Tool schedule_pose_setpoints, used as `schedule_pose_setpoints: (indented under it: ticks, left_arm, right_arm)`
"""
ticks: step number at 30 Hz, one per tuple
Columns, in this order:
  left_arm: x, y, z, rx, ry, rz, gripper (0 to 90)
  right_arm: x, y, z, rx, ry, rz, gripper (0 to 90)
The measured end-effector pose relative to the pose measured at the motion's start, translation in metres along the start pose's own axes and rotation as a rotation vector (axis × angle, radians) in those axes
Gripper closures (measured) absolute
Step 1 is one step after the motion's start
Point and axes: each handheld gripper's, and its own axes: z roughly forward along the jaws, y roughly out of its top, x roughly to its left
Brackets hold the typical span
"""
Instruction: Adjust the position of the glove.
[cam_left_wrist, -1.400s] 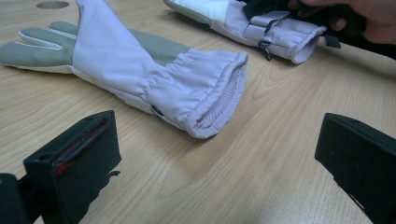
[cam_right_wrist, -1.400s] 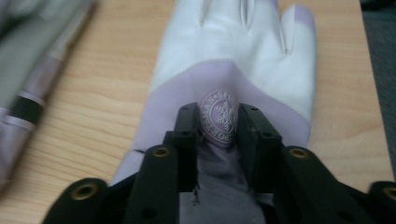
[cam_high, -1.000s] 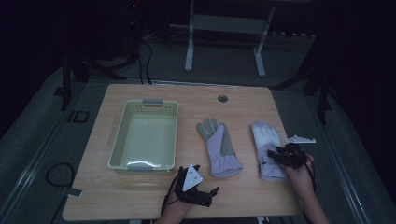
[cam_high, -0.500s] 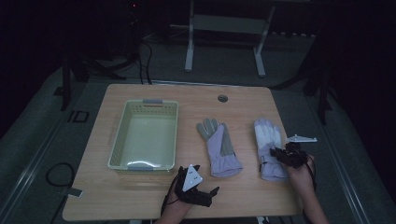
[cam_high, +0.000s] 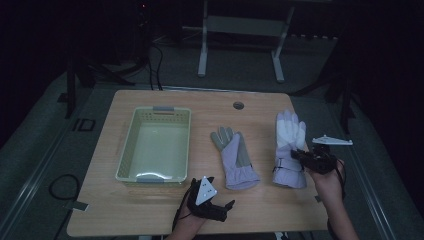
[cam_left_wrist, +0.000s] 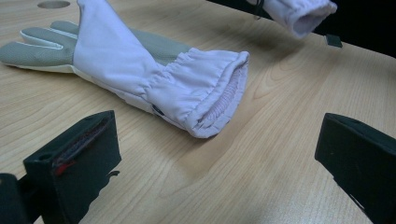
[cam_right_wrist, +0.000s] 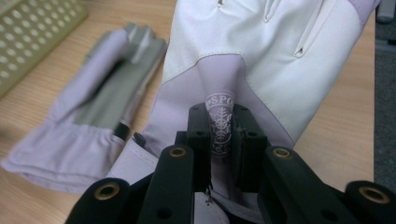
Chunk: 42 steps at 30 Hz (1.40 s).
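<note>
Right gripper view: the right gripper (cam_right_wrist: 219, 135) has just closed, pinching a fold of the lavender-and-white padded ski glove (cam_high: 289, 145) at the table's (cam_high: 165, 210) right, fingers pointing away. Left gripper (cam_left_wrist: 219, 158) jaws stand spread, empty.

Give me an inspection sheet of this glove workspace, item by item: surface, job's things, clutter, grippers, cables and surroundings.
Surface: wooden table, with a round grommet hole near the far edge.
Job's things: right glove, white and lilac, pinched at a fold of its back, cuff end raised off the table; left glove lies flat, grey palm up; pale green basket has nothing in it.
Clutter: nothing seen.
Grippers: right hand-held gripper has just been closing and now clamps the right glove's fabric; left hand-held gripper open at the near edge, facing the left glove's cuff.
Cables: black cable on the floor, left.
Surroundings: dark room, grey floor, metal frame behind.
</note>
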Motion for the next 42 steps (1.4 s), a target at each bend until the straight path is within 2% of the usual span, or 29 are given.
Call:
schedule_pose_setpoints:
  ticks: [4, 10, 13, 17, 20, 23, 24, 26, 30, 31, 33, 37, 40, 42]
  left_arm:
    - [0.0, 0.0, 0.0, -0.003, 0.0, -0.002, 0.2]
    - [0.0, 0.0, 0.0, -0.003, 0.001, -0.001, 0.2]
    - [0.0, 0.0, 0.0, -0.003, 0.001, 0.0, 0.2]
    - [0.0, 0.0, 0.0, -0.002, 0.001, -0.001, 0.2]
    - [0.0, 0.0, 0.0, -0.002, 0.003, 0.0, 0.2]
    - [0.0, 0.0, 0.0, -0.003, 0.003, 0.001, 0.2]
    - [0.0, 0.0, 0.0, -0.003, 0.002, 0.001, 0.2]
    - [0.0, 0.0, 0.0, -0.003, 0.002, 0.002, 0.2]
    - [-0.001, 0.0, 0.0, -0.003, 0.002, 0.005, 0.2]
    - [-0.001, 0.0, 0.0, -0.003, 0.002, 0.004, 0.2]
    - [-0.001, 0.0, 0.0, -0.004, 0.003, 0.007, 0.2]
    - [-0.001, 0.0, 0.0, -0.004, 0.003, 0.007, 0.2]
    - [-0.001, 0.0, 0.0, -0.004, 0.002, 0.007, 0.2]
    - [-0.001, 0.0, 0.0, -0.004, 0.0, 0.008, 0.2]
  right_arm:
    - [0.013, 0.011, -0.004, -0.003, 0.016, -0.012, 79.7]
    - [0.037, 0.027, -0.008, -0.013, 0.052, -0.064, 79.7]
    - [0.053, 0.033, -0.006, -0.007, 0.078, -0.106, 79.6]
    - [0.07, 0.038, 0.003, 0.015, 0.129, -0.131, 79.6]
    - [0.082, 0.041, 0.009, 0.023, 0.147, -0.125, 79.6]
    - [0.091, 0.043, 0.013, 0.03, 0.153, -0.132, 79.6]
    - [0.103, 0.044, 0.018, 0.039, 0.157, -0.14, 79.6]
    - [0.106, 0.044, 0.021, 0.044, 0.16, -0.142, 79.6]
    - [0.125, 0.043, 0.044, 0.078, 0.158, -0.149, 79.6]
    - [0.125, 0.043, 0.044, 0.078, 0.158, -0.149, 79.6]
    - [0.128, 0.042, 0.054, 0.098, 0.156, -0.143, 79.5]
    - [0.131, 0.033, 0.081, 0.152, 0.115, -0.161, 79.4]
    - [0.129, 0.026, 0.096, 0.192, 0.099, -0.15, 79.4]
    - [0.125, 0.022, 0.102, 0.195, 0.085, -0.144, 79.3]
